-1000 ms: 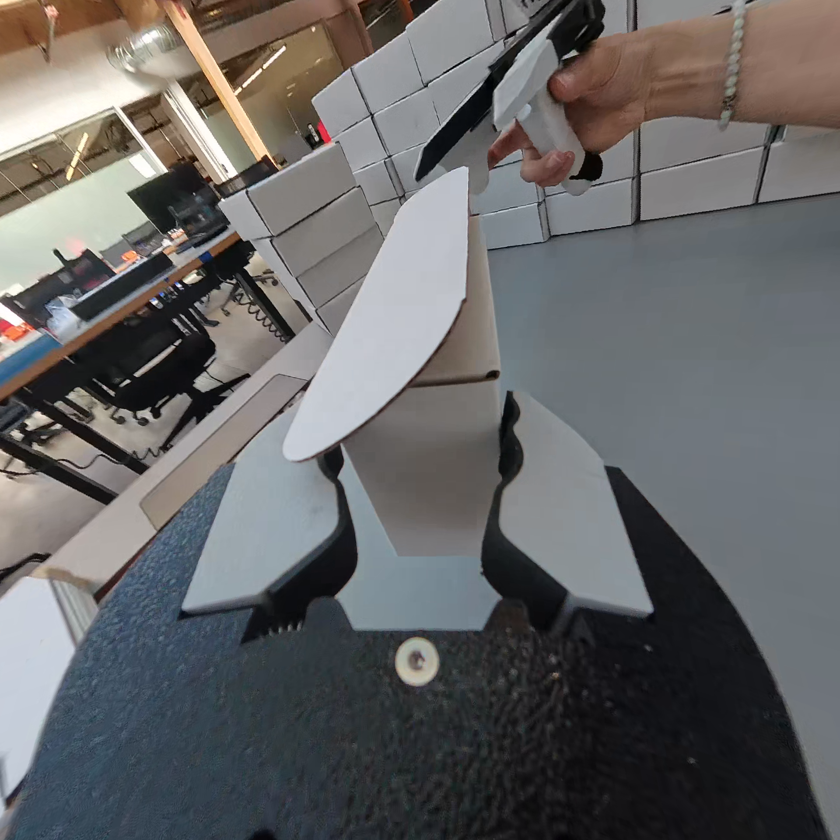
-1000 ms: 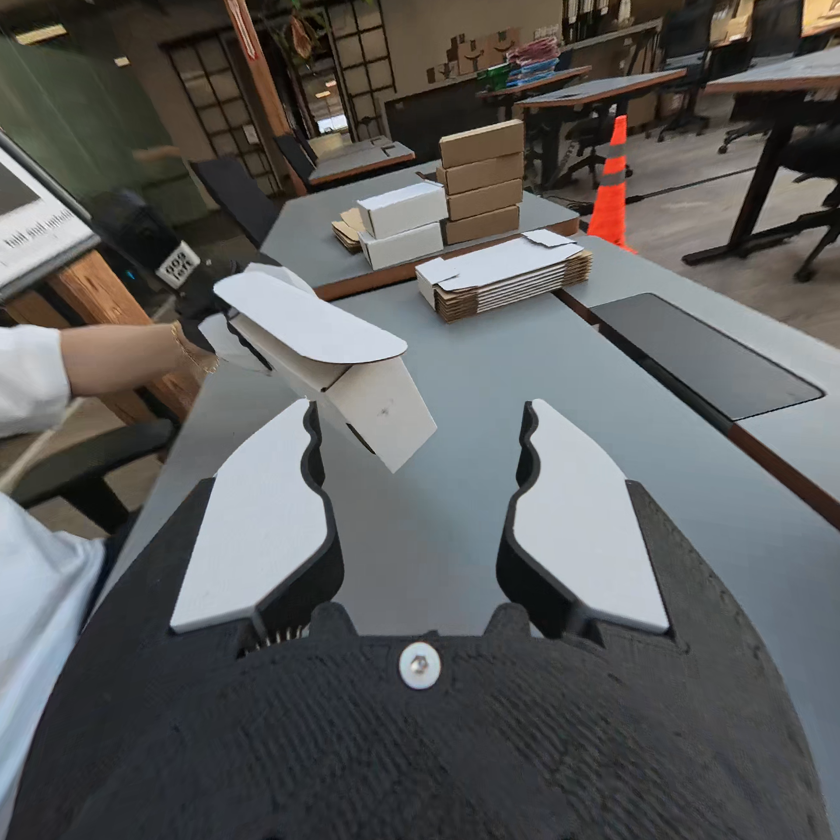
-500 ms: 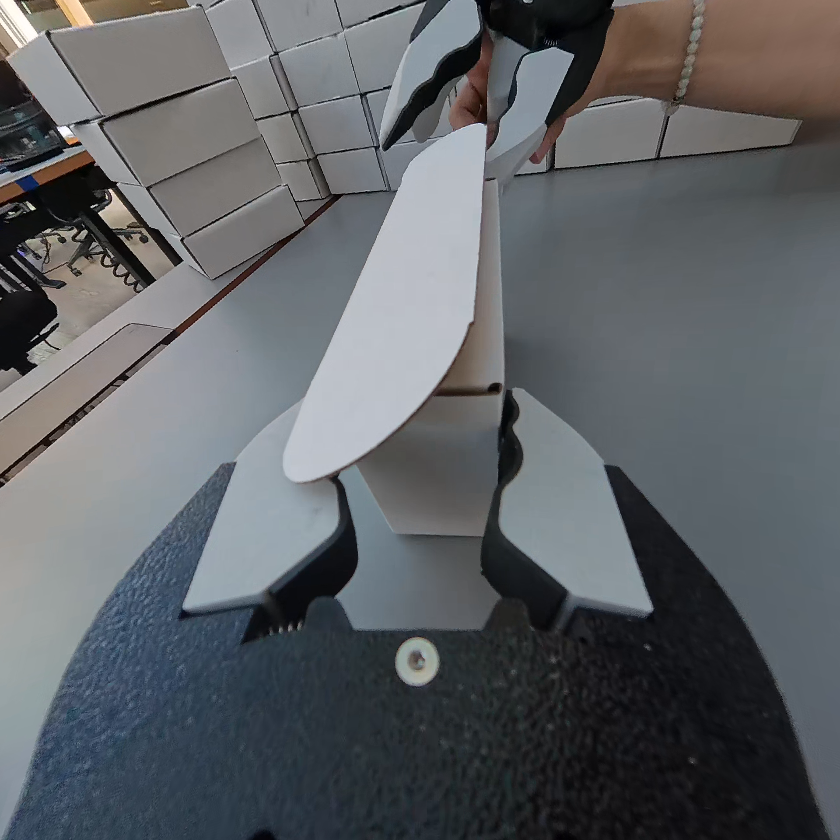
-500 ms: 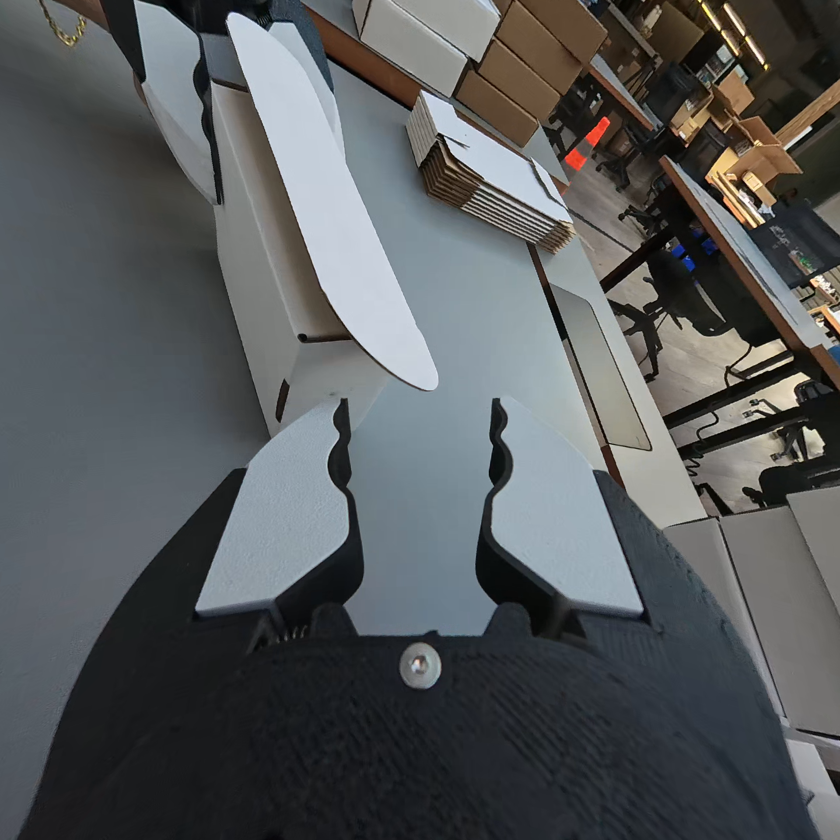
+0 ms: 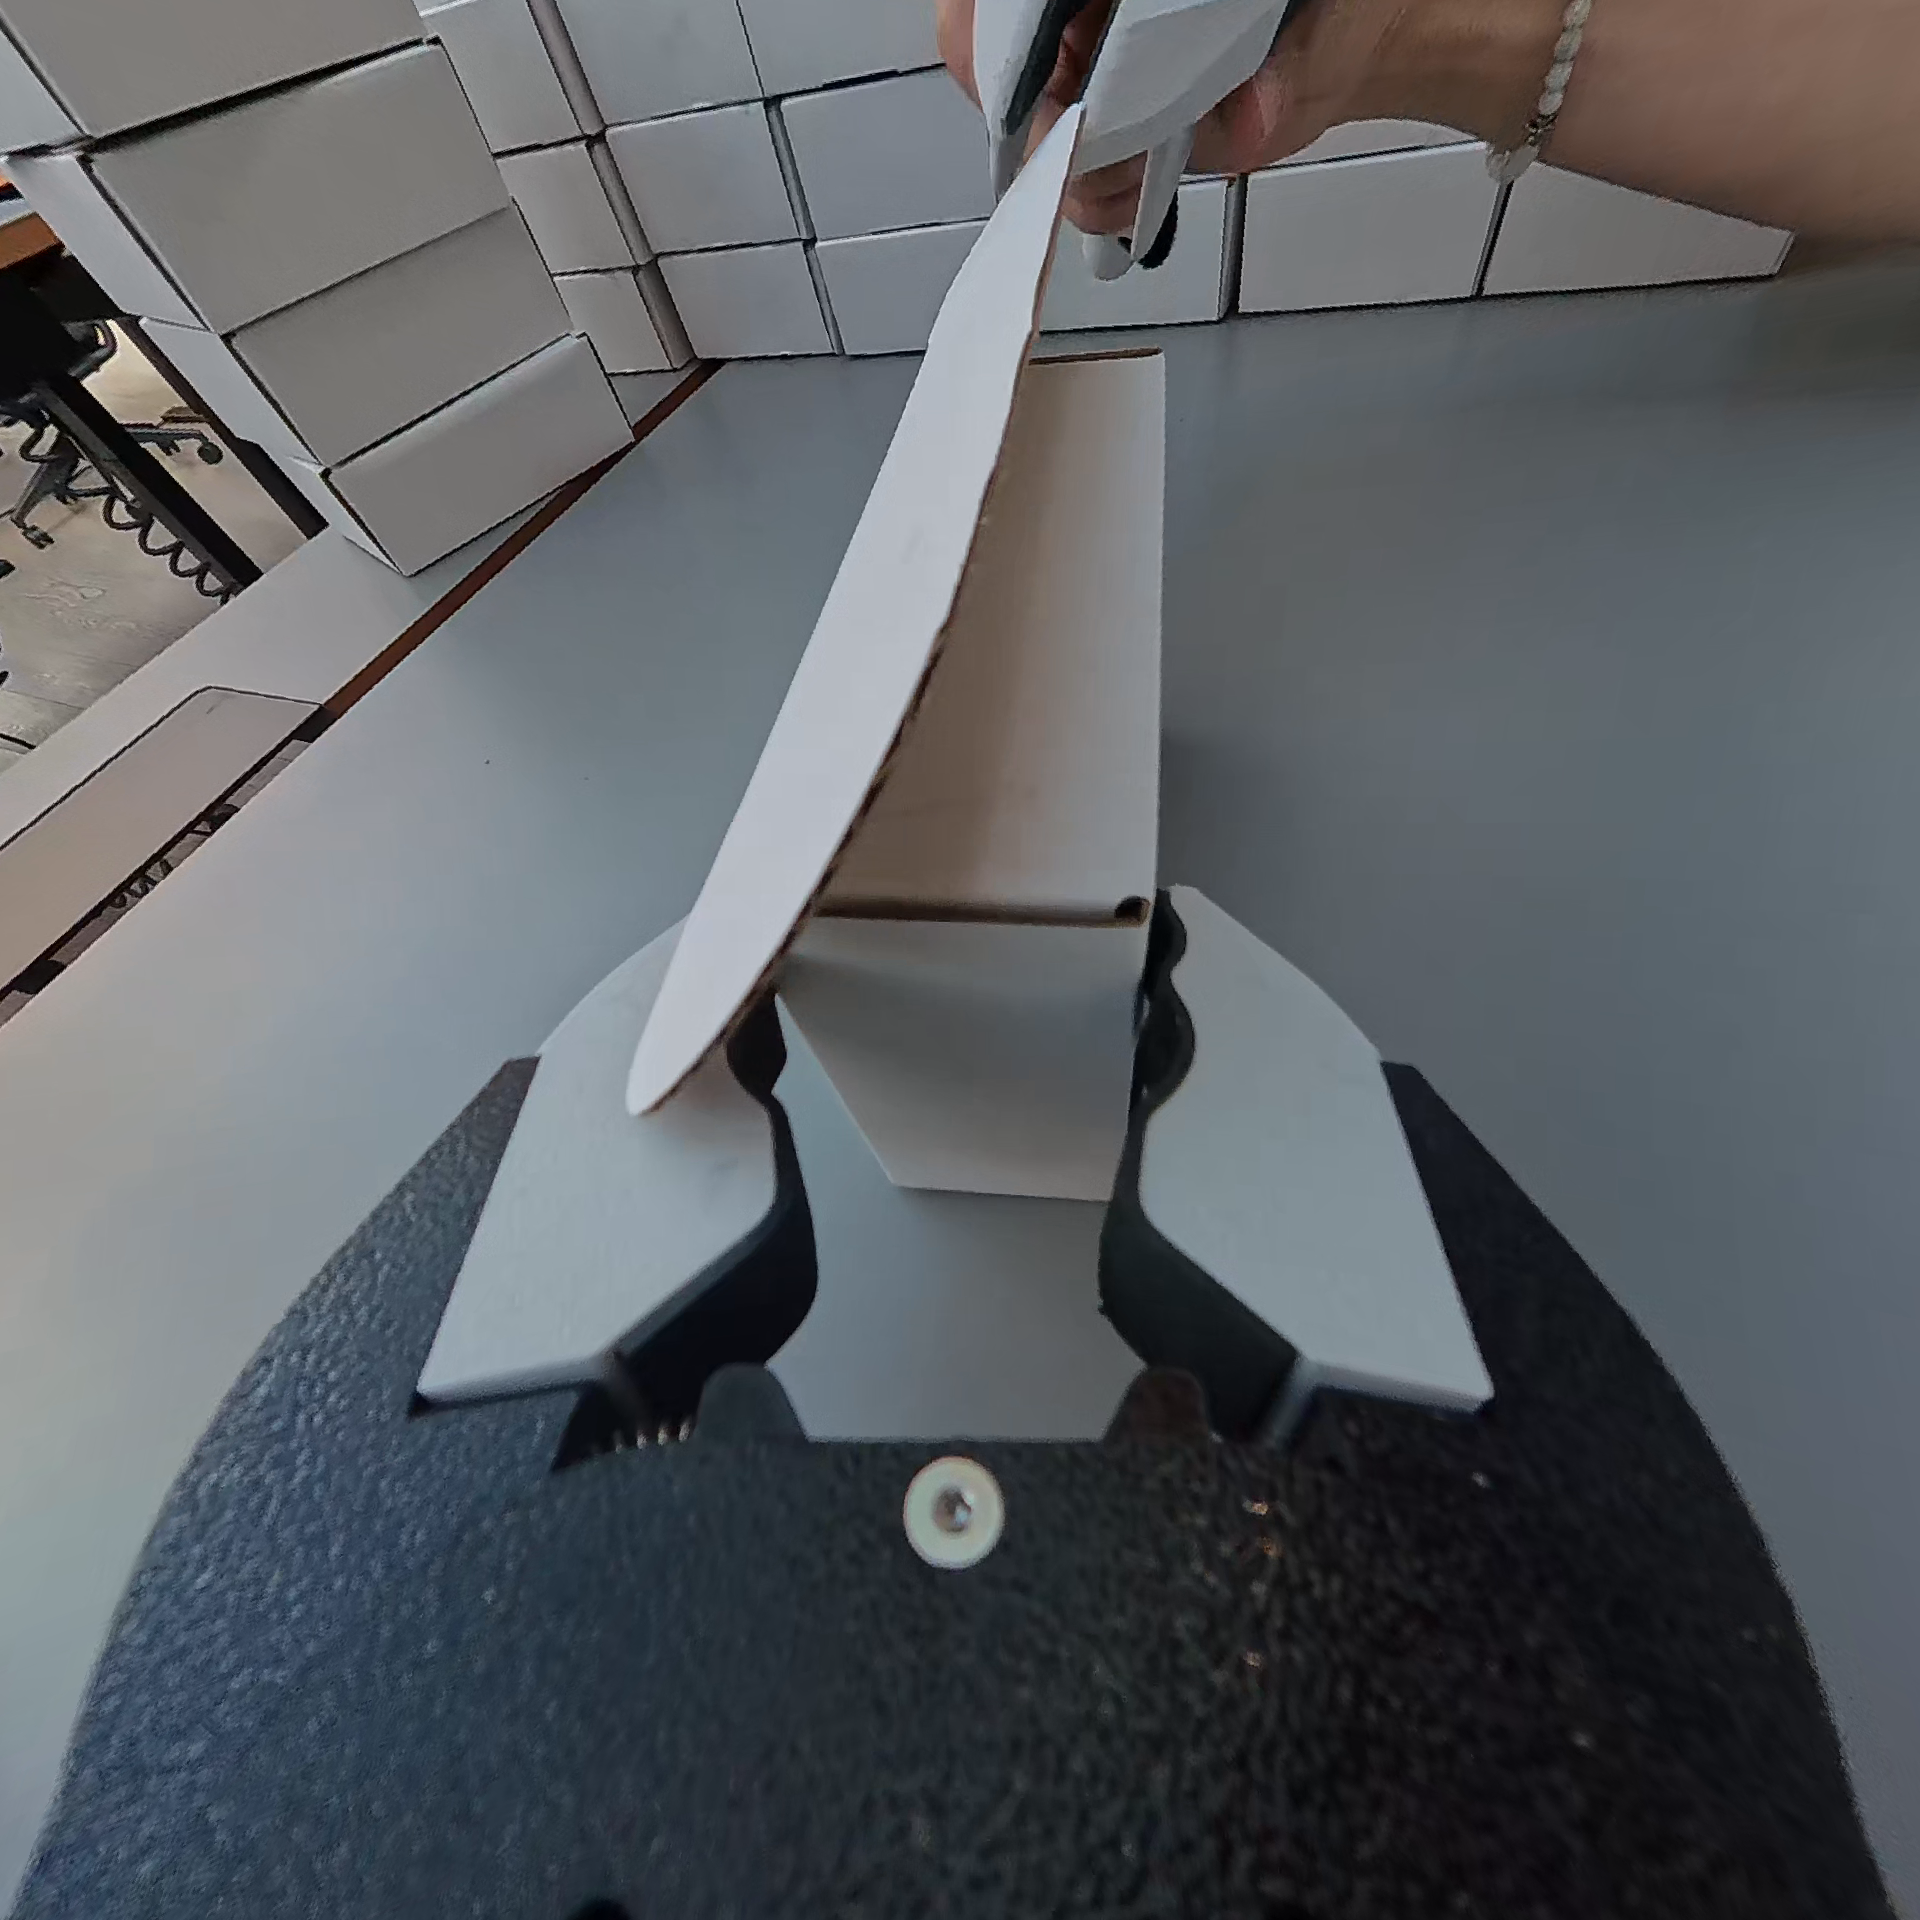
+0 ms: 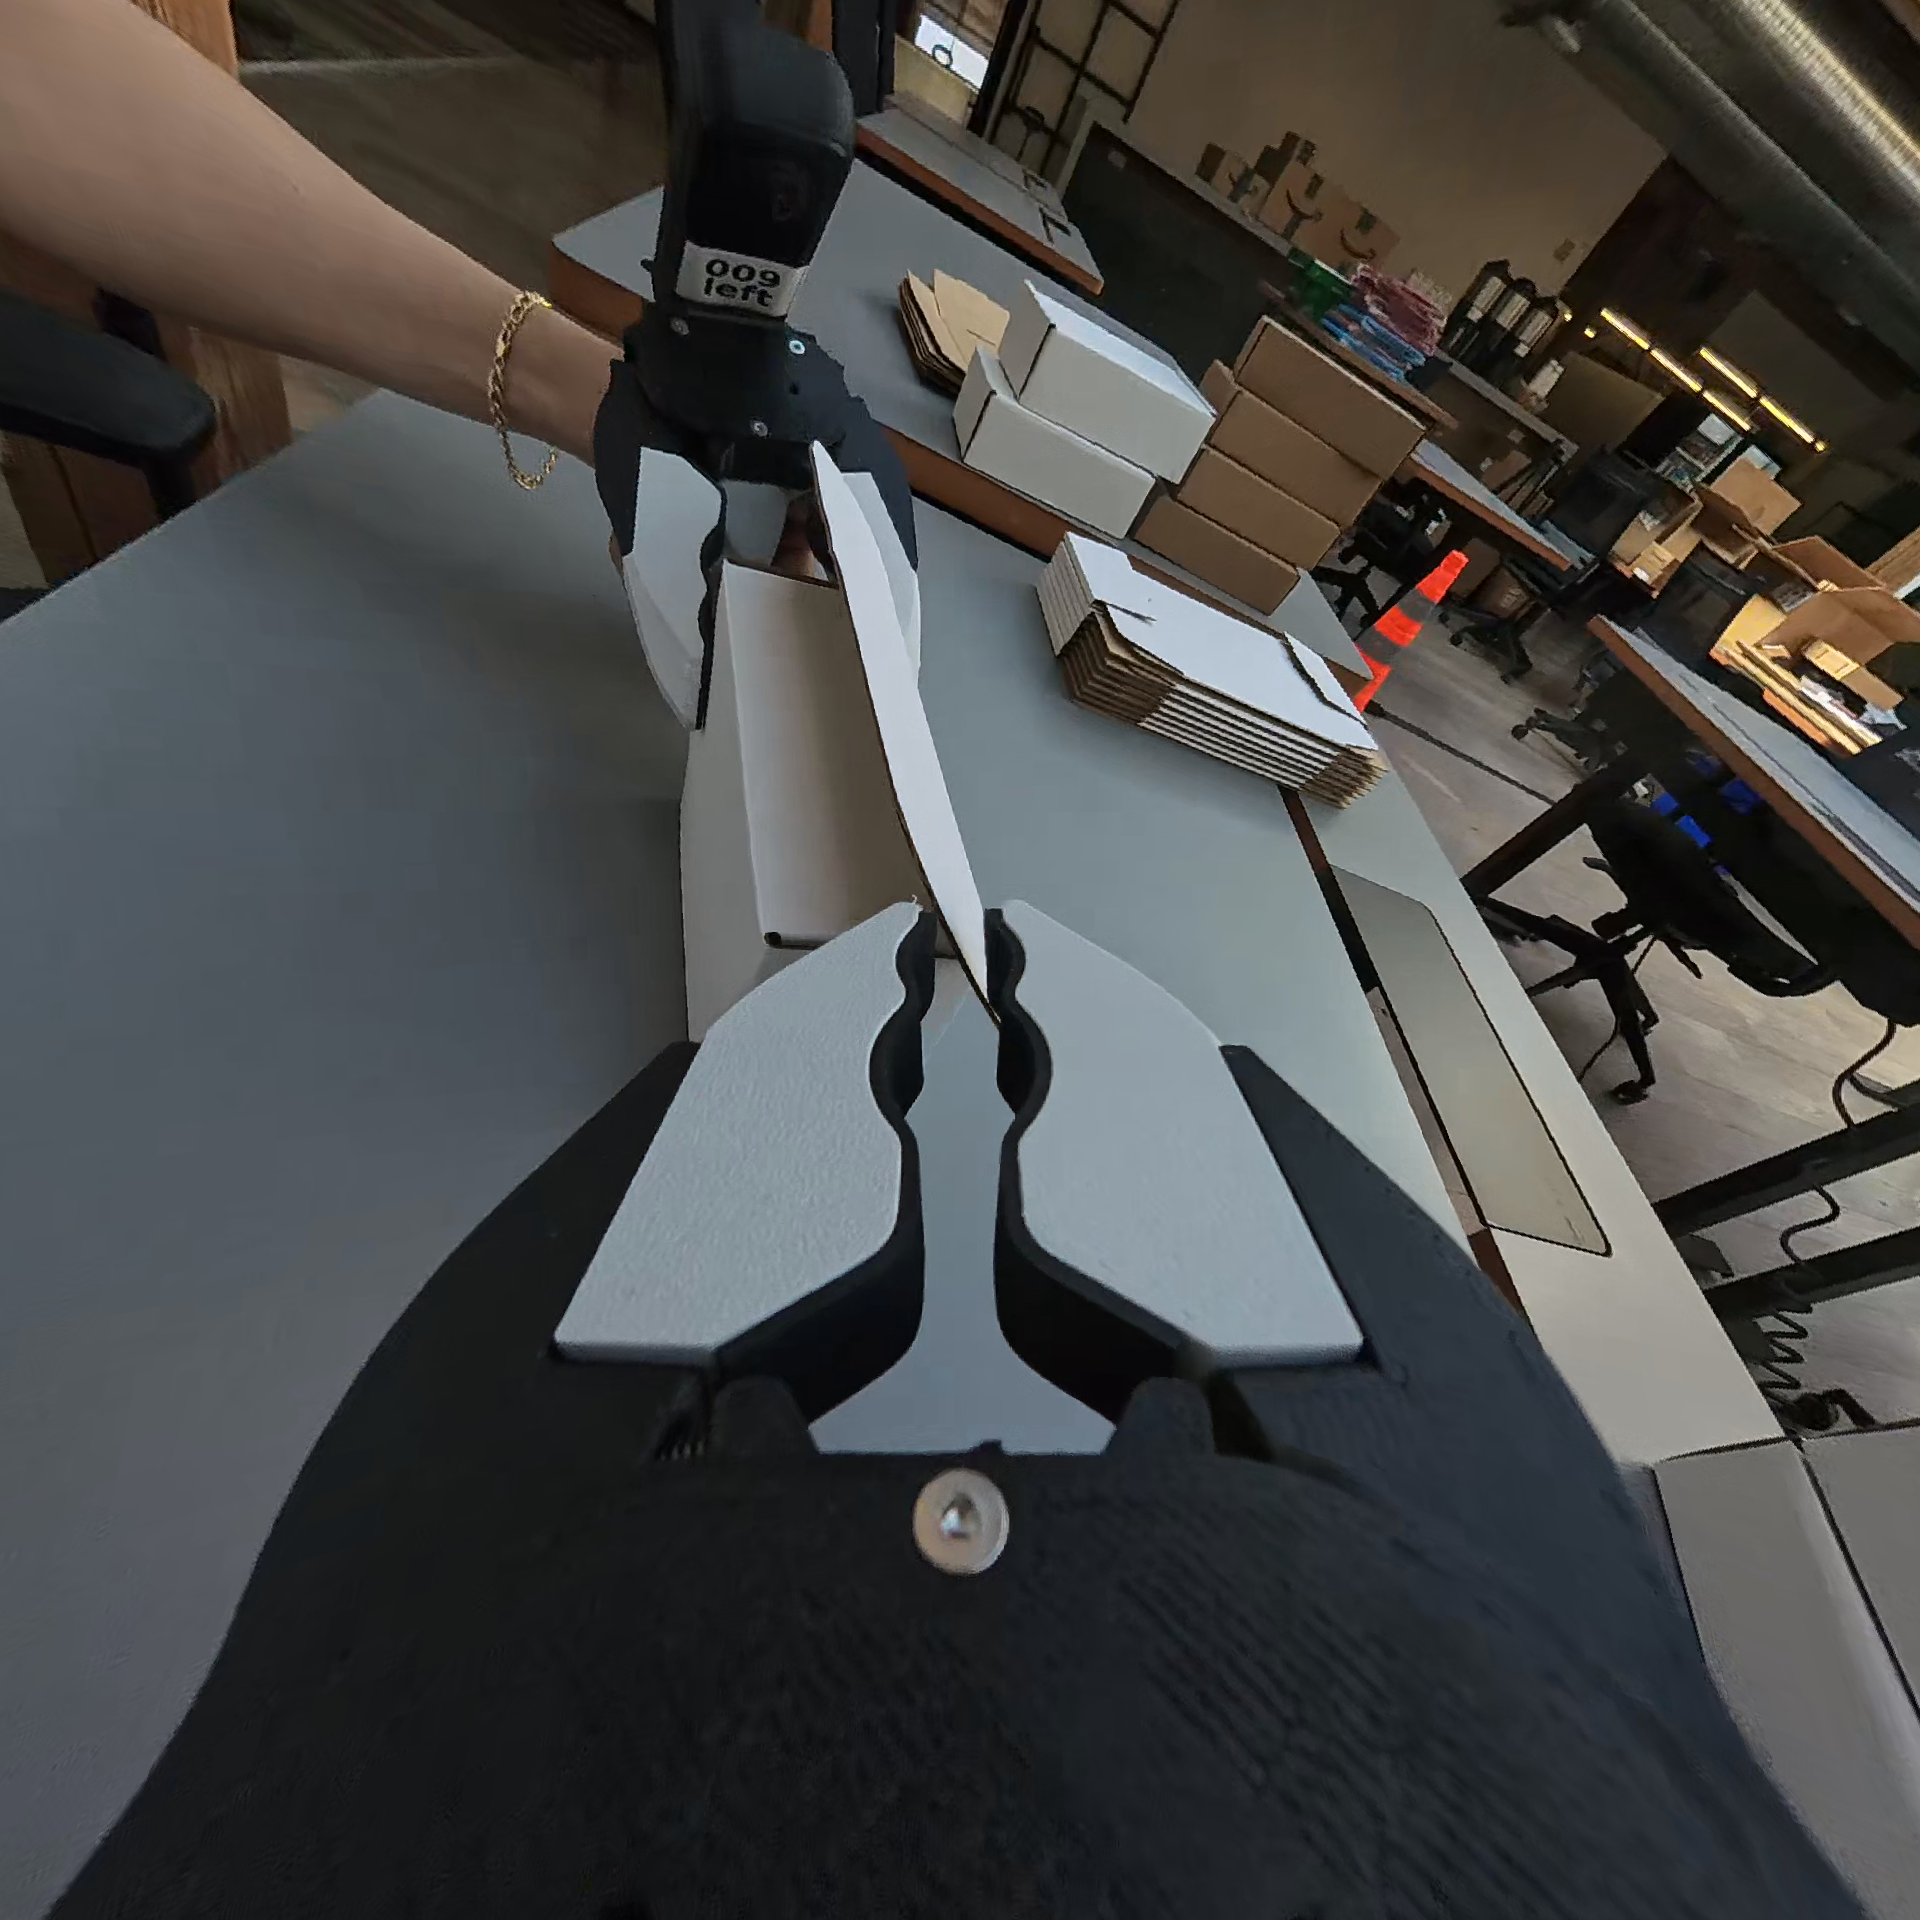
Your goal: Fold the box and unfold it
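A white cardboard box (image 5: pixel 1039 675) with a brown inside lies lengthwise over the grey table (image 5: pixel 1558 727). Its long lid flap (image 5: pixel 883 623) stands up along one side. My left gripper (image 5: pixel 961 1039) is shut on the near end of the box, with a finger on each side wall. In the right wrist view the left gripper (image 6: pixel 769 540) holds the far end of the box (image 6: pixel 769 748). My right gripper (image 6: pixel 961 956) is shut on the tip of the lid flap (image 6: pixel 904 727). In the left wrist view the right gripper (image 5: pixel 1070 114) pinches the flap's far tip.
Folded white boxes are stacked at the left (image 5: pixel 364 260) and along the back (image 5: pixel 935 156) of the table. A pile of flat box blanks (image 6: pixel 1216 675), white (image 6: pixel 1081 416) and brown boxes (image 6: pixel 1309 457) lie to the right. An orange cone (image 6: pixel 1413 623) and chairs stand beyond.
My right gripper has moved in and closed on the tip of the lid flap. The flap now stands steeper. My left gripper still holds the box, tilted lower toward the table.
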The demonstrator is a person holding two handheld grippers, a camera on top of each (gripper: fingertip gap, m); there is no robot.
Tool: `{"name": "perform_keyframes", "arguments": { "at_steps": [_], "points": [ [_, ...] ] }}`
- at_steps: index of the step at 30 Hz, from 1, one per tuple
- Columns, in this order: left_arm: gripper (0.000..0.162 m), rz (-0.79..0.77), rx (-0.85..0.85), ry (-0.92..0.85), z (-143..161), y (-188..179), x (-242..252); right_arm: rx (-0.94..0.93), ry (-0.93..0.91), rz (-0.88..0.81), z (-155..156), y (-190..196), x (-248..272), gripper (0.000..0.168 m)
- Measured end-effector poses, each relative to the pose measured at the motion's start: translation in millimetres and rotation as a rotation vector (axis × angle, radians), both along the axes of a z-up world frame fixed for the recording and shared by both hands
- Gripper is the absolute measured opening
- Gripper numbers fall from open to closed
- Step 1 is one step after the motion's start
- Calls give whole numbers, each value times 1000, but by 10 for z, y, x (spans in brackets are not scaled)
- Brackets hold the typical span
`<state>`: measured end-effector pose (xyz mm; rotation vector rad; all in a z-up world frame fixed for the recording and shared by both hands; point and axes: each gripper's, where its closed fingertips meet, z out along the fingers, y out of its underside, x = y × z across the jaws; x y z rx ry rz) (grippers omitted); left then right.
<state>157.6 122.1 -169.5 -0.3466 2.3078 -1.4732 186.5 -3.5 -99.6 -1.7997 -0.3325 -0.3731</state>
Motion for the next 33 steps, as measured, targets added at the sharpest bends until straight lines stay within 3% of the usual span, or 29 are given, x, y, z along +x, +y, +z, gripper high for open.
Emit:
{"name": "perform_keyframes", "arguments": {
  "at_steps": [5, 8, 23, 33],
  "points": [
    [67, 0, -10, 11, -4, 3, 8, -26, 23, 4, -22, 3, 17, 3],
    [67, -1, -6, 15, -6, 6, 10, -18, -7, -26, -12, 10, 86, 12],
    [67, -10, -8, 26, -11, 10, 16, -10, 4, -6, -21, 12, 139, 20],
    [67, -7, -8, 34, -13, 13, 23, -9, 36, -1, -24, 34, 124, 3]
  ]
}}
